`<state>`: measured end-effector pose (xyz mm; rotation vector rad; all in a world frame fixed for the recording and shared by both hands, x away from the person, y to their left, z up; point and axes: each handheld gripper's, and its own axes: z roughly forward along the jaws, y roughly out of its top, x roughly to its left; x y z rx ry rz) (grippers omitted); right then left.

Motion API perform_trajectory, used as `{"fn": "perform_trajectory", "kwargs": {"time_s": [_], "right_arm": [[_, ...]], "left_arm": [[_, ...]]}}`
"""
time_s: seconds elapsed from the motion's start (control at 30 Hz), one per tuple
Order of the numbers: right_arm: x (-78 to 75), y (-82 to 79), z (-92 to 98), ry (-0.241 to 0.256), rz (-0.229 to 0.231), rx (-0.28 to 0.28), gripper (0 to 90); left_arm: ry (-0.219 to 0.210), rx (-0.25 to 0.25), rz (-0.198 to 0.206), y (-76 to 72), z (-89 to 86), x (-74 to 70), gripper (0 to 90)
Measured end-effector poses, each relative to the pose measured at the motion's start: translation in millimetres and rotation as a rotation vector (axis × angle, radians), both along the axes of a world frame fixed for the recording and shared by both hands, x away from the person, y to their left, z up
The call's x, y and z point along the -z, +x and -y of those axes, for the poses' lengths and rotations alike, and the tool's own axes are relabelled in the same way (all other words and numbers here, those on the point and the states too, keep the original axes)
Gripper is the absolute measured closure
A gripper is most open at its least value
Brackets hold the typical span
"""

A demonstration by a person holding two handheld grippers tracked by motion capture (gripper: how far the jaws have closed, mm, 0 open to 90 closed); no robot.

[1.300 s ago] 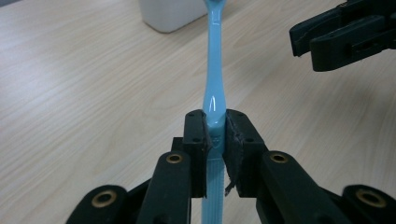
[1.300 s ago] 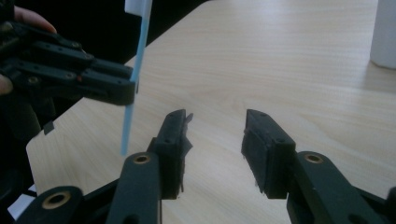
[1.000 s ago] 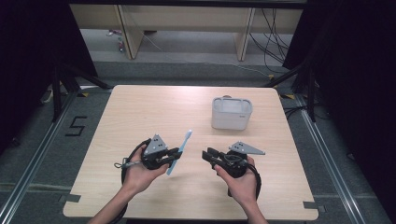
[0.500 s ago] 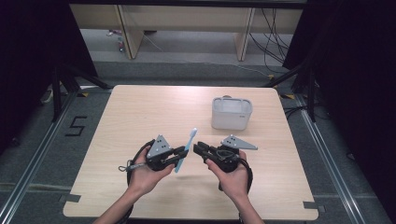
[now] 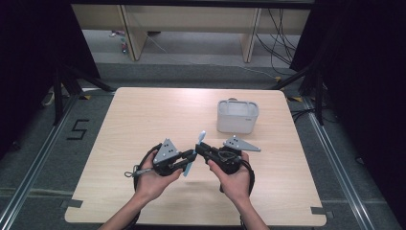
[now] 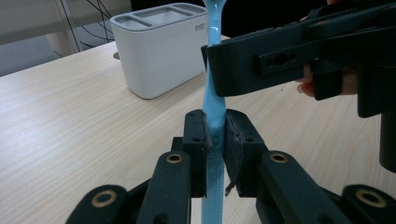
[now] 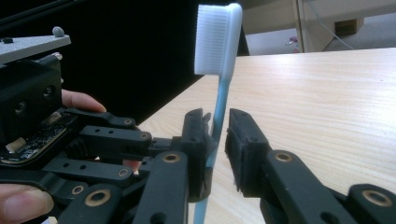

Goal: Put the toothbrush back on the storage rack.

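Note:
A light blue toothbrush with white bristles stands nearly upright over the front middle of the table. My left gripper is shut on its handle. My right gripper faces it from the right, its jaws on either side of the toothbrush's neck. In the right gripper view the right gripper is open: its left pad touches the neck and a gap remains at the other pad. A white toothbrush holder with slots in its top stands behind, at the table's right.
The wooden table has bare room to the left and at the back. The holder is a little beyond the two grippers. Black curtains and cables surround the table; a floor mark "5" is at the left.
Both hands have come together. The right gripper moved left until its jaws reached the toothbrush's neck. The left gripper has brought the toothbrush to the right and more upright.

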<state>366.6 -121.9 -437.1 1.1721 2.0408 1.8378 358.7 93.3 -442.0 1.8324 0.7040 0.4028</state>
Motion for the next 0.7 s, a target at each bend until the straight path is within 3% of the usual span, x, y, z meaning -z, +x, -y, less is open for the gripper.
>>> {"fn": "perform_trajectory", "kwargs": {"time_s": [0.2, 0.4, 0.57, 0.7], "right_arm": [[-0.2, 0.2, -1.7, 0.002, 0.011, -0.001, 85.0], [-3.4, -1.1, -2.3, -0.018, 0.034, -0.01, 86.1], [-9.3, -1.0, 0.8, -0.043, 0.057, 0.007, 86.2], [-11.0, -0.3, 3.7, -0.048, 0.062, 0.026, 86.2]], "left_arm": [[-0.006, -0.003, 0.002, 0.3, -0.8, -0.9, 78.6], [-0.01, 0.0, 0.007, 0.7, -0.2, -2.1, 77.9], [0.032, -0.002, 0.028, 0.3, 0.5, 0.2, 60.9], [0.064, -0.006, 0.044, -2.2, -2.1, 0.9, 55.3]]}}
